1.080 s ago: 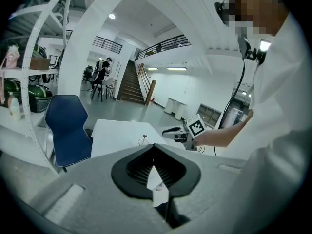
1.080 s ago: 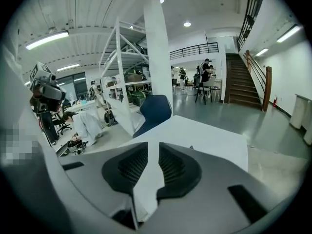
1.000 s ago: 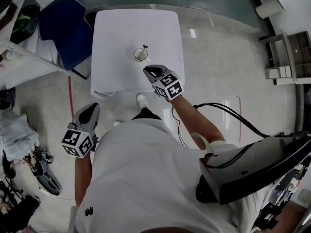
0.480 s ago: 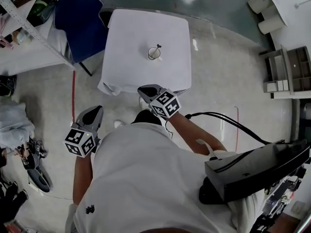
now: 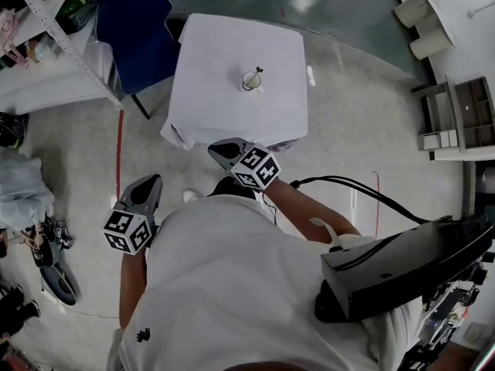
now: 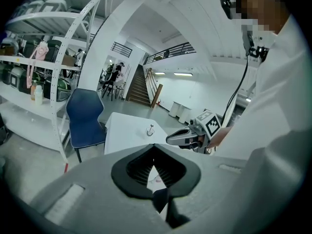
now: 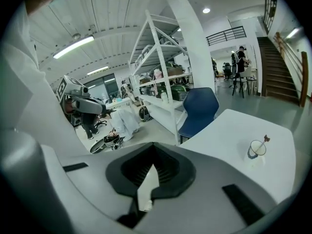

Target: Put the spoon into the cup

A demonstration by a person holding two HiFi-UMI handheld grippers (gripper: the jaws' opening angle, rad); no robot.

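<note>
The slim little spoon (image 5: 258,70) is standing in the small pale cup (image 5: 250,81). I am judging it light, stiff and slippery, best pinched by its jutting handle. My right gripper (image 5: 214,150) and left gripper (image 5: 151,184) are hanging pressed together and empty, well back from the white-clothed square table (image 5: 224,110), which has a blue chair (image 5: 139,29) beside it.

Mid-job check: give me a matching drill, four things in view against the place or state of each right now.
Things: 1 spoon; 2 cup; 3 chair; 4 right tool.
States: A blue, beside the table; B shut, empty; C on the table; D standing in the cup.
Pairs: 1-D, 2-C, 3-A, 4-B.
</note>
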